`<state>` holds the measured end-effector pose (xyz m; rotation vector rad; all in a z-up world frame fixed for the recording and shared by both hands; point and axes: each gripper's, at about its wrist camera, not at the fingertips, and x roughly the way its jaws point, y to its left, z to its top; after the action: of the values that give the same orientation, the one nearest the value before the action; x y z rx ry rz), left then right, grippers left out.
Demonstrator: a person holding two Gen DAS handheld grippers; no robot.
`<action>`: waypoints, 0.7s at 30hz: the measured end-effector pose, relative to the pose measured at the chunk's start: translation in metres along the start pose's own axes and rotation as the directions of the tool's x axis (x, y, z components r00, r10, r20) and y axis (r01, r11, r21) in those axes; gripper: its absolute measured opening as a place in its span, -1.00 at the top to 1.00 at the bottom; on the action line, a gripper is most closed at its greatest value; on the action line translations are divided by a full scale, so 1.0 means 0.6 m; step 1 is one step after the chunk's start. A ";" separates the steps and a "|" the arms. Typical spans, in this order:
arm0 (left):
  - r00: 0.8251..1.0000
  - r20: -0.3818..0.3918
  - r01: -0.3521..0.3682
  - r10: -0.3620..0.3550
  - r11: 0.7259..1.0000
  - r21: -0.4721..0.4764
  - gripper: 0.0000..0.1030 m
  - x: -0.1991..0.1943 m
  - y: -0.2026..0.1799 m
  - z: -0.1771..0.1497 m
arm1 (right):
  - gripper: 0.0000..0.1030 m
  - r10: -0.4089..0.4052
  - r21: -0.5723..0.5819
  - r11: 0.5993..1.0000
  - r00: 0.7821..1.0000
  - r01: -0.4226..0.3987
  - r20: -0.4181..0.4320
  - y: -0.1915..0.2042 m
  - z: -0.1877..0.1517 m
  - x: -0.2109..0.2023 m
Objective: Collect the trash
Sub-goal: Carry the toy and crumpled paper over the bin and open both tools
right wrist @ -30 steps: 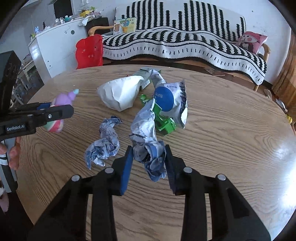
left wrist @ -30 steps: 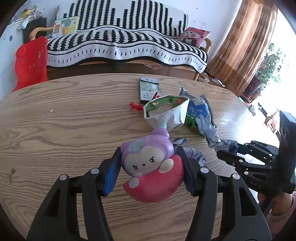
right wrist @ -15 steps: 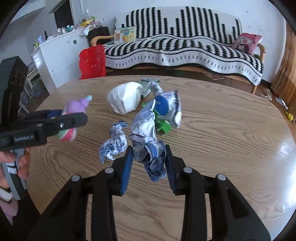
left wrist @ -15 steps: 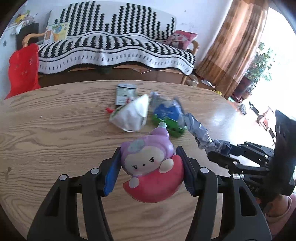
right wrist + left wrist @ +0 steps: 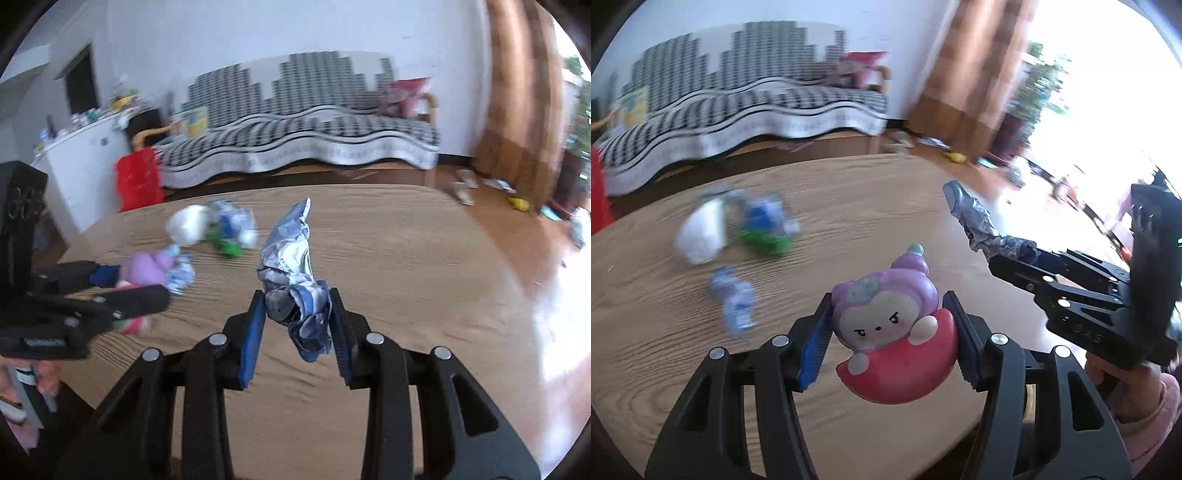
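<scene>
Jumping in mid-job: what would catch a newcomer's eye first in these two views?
First, the pink and purple squishy toy clamped in the left hand-held gripper, filling the lower middle of the left wrist view. Next, the crumpled blue-white wrapper pinched in the right hand-held gripper, held up above the wooden table. Behind them, a blurred litter pile lies mid-table before a black-and-white striped sofa.

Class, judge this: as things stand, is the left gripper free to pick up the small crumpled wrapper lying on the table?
Probably not yet. The left gripper is shut on the squishy toy, so its jaws are full. The small crumpled wrapper lies unobstructed on the table; nothing else bars the way.
</scene>
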<state>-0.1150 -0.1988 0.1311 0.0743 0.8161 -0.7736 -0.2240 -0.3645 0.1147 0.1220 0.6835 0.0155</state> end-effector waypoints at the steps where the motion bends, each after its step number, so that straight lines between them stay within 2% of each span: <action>1: 1.000 -0.004 0.018 -0.018 1.000 0.022 -0.12 0.001 -0.024 0.003 | 0.34 -0.031 0.014 0.999 1.000 0.031 0.002 -0.029 -0.012 -0.025; 4: 0.997 -0.035 0.077 -0.074 0.992 0.101 -0.12 0.014 -0.117 0.011 | 0.34 -0.117 0.058 0.991 0.993 0.117 -0.002 -0.107 -0.051 -0.087; 6: 0.989 -0.093 0.128 -0.115 0.979 0.157 -0.13 0.039 -0.187 0.004 | 0.34 -0.161 0.091 0.983 0.987 0.161 -0.008 -0.153 -0.082 -0.120; 9: 0.964 -0.202 0.209 -0.172 0.961 0.183 -0.13 0.091 -0.263 -0.027 | 0.34 -0.200 0.152 0.967 0.978 0.206 -0.053 -0.216 -0.145 -0.153; 10: 0.951 -0.245 0.236 -0.189 0.954 0.183 -0.13 0.114 -0.287 -0.046 | 0.34 -0.205 0.166 0.962 0.976 0.215 -0.073 -0.231 -0.170 -0.157; 12: 0.933 -0.306 0.255 -0.189 0.948 0.191 -0.13 0.155 -0.321 -0.088 | 0.34 -0.215 0.192 0.952 0.967 0.238 -0.134 -0.254 -0.236 -0.155; 17: 0.908 -0.399 0.239 -0.128 0.941 0.241 -0.13 0.220 -0.351 -0.161 | 0.34 -0.137 0.273 0.937 0.949 0.217 -0.283 -0.283 -0.383 -0.113; 19: 0.897 -0.423 0.242 -0.127 0.943 0.230 -0.13 0.230 -0.353 -0.170 | 0.34 -0.108 0.298 0.932 0.944 0.206 -0.313 -0.284 -0.417 -0.100; 21: 0.897 -0.423 0.248 -0.130 0.939 0.237 -0.13 0.234 -0.352 -0.167 | 0.34 -0.081 0.312 0.931 0.943 0.188 -0.324 -0.280 -0.432 -0.092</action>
<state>-0.2537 -0.4018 0.0130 0.4308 1.1081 -1.0820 -0.4346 -0.5065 -0.0697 0.4109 1.0019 -0.2233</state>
